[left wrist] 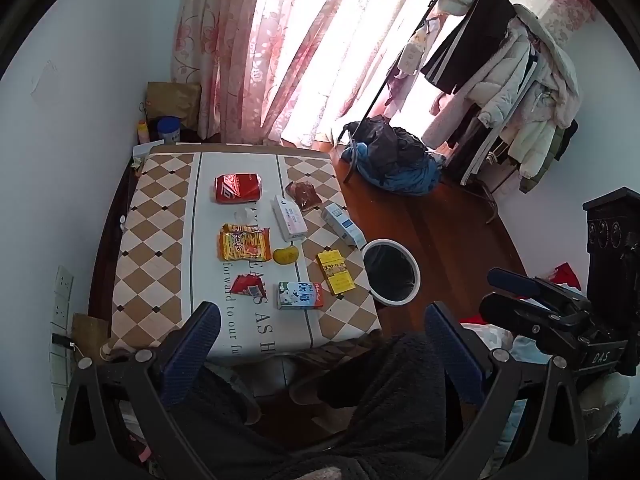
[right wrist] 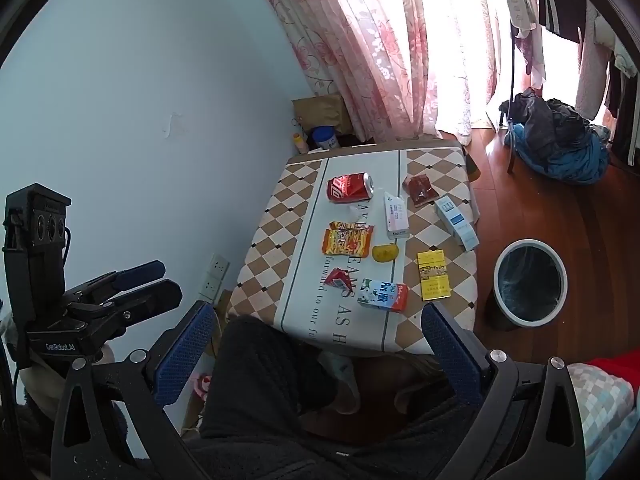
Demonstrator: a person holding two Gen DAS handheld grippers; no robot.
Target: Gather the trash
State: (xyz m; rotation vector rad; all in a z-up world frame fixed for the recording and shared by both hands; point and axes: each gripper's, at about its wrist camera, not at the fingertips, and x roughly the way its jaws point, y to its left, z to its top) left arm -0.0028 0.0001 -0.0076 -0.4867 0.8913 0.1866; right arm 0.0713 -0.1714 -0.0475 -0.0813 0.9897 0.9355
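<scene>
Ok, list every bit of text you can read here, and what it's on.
"Pure Milk": milk carton.
"forward to our fu", "AS H": tablecloth, partly cut off.
"DAS": right tongs' body.
"GenRobot.AI": left tongs' body.
Red can, snack bag, yellow box, white boxes: print too blurred.

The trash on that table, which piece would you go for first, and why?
Probably the right gripper should reach down toward the yellow box. Both grippers are open and hold nothing, all the trash lies on the table, and that box sits on the side nearest the bin, which stands on the floor beside the table.
</scene>
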